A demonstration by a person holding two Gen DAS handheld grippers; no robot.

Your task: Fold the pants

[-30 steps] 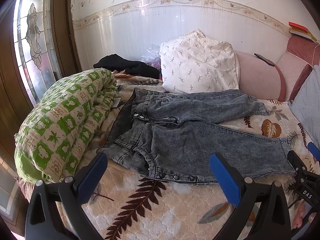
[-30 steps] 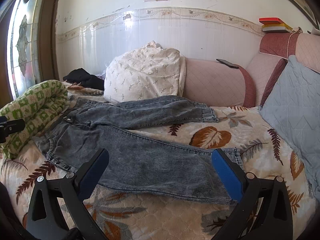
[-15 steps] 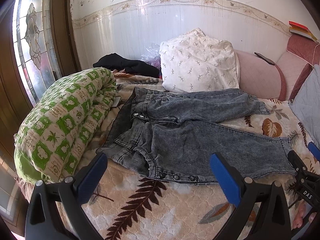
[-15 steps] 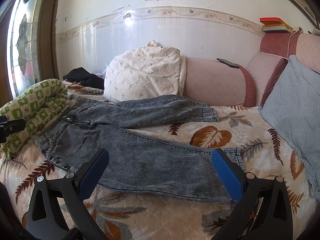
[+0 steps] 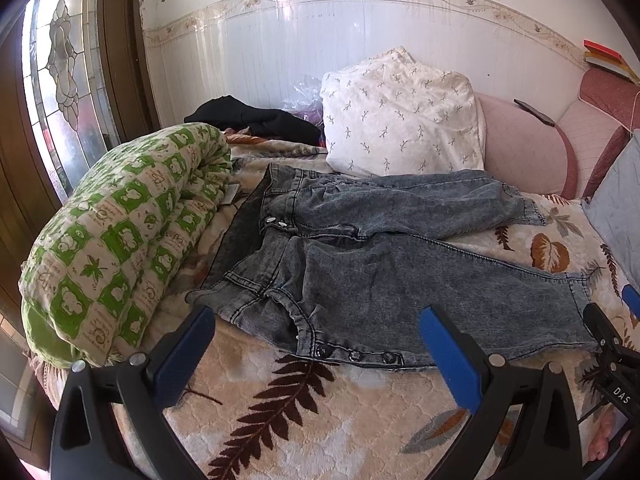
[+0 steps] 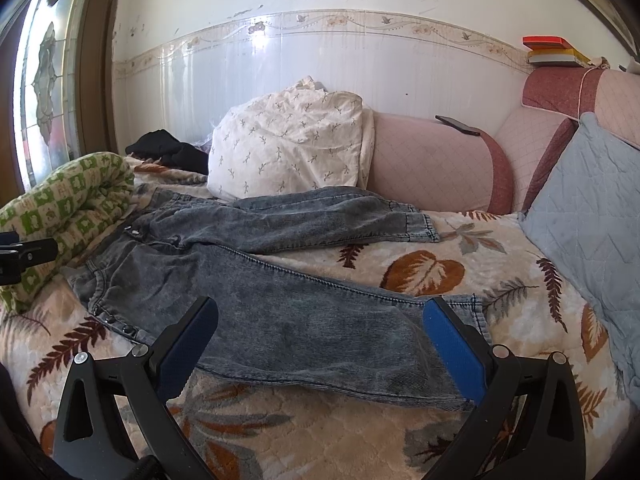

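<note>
Pants (image 5: pixel 384 264) spread flat, left hand-held gripper (image 5: pixel 316 344) and right hand-held gripper (image 6: pixel 320 336) spread wide, empty, hovering

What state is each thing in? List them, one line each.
pants: unfolded, spread flat, legs apart
left gripper: open, empty
right gripper: open, empty
green quilt: rolled up
white pillow: propped upright
black garment: crumpled
</note>
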